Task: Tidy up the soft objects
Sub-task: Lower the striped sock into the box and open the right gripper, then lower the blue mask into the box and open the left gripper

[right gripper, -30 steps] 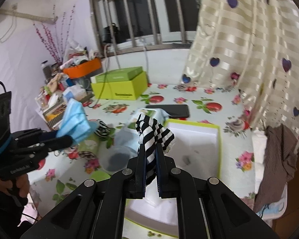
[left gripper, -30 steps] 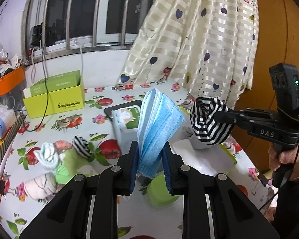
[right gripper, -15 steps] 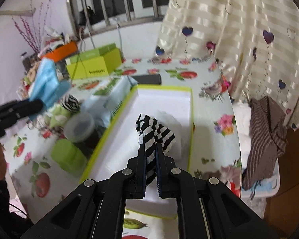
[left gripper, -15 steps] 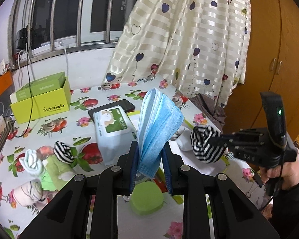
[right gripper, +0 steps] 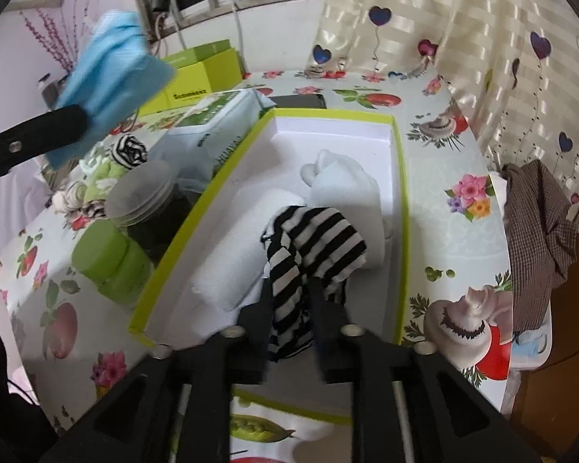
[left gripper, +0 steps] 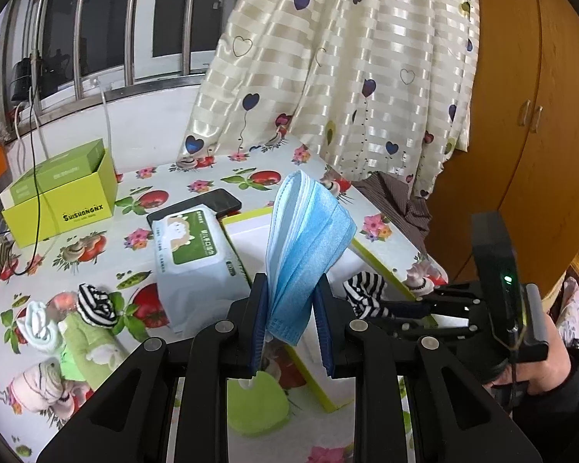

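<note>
Jaws of the right gripper [right gripper: 289,289] are opening, with the black-and-white striped sock [right gripper: 312,243] still between them but the pads standing off its sides. The sock lies inside the green-rimmed white box [right gripper: 401,177], its long axis running away from the gripper toward the far end of the box, the bunched, rounded end pointing forward. That end rests against a rolled white sock [right gripper: 339,177] lying deeper in the box.

The left gripper [left gripper: 291,308] is closed on a stack of blue face masks [left gripper: 305,239], pinched near its lower edge. The stack stands nearly upright, its long axis rising from the pads and leaning a little to the right, the free end fanned out above the box. From the right wrist view the same masks [right gripper: 112,69] hang at upper left, over the clutter beside the box.

A wet-wipes pack [left gripper: 193,250] lies along the box's left side, with a dark phone [left gripper: 212,202] behind it. A second striped sock roll [left gripper: 94,305] sits on the fruit-print tablecloth [left gripper: 96,247] among other rolled socks, well apart from the box.
</note>
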{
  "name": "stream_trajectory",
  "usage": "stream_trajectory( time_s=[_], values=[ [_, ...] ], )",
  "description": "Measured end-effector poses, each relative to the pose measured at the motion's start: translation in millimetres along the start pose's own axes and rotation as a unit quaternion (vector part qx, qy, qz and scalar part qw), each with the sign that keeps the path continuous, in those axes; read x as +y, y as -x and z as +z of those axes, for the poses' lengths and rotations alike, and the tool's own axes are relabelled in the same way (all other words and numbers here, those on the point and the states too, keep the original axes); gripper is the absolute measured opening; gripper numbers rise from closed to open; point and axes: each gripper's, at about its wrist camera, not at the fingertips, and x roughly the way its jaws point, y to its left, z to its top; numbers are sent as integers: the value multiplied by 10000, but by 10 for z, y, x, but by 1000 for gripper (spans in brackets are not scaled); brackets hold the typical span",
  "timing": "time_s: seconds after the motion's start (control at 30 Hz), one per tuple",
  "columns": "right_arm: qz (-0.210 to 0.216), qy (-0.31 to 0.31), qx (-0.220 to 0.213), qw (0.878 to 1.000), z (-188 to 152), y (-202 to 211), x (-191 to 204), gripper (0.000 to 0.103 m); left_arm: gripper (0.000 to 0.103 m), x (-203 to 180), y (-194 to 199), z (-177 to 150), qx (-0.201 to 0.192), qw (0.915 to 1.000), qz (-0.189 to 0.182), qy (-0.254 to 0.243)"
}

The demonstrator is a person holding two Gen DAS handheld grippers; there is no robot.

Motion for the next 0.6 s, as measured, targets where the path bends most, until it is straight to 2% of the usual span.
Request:
stream_trajectory(
  time_s=[0.03,0.13,0.37,0.6],
  values=[
    [17,33,-42,10000,-3,39,20,35,24,-10,-18,7,15,10000,-7,-2],
    [115,88,-151,9998,-15,154,59,38,24,-30,-82,20,69,10000,-26,-1],
    [148,43,-416,9990,-32,343,50,39,24,-83,-273,43,267,9996,-11,47],
    [208,-65,-557,9982,-31,367,-17,39,24,-64,-550,98,559,9974,-108,432]
  ],
)
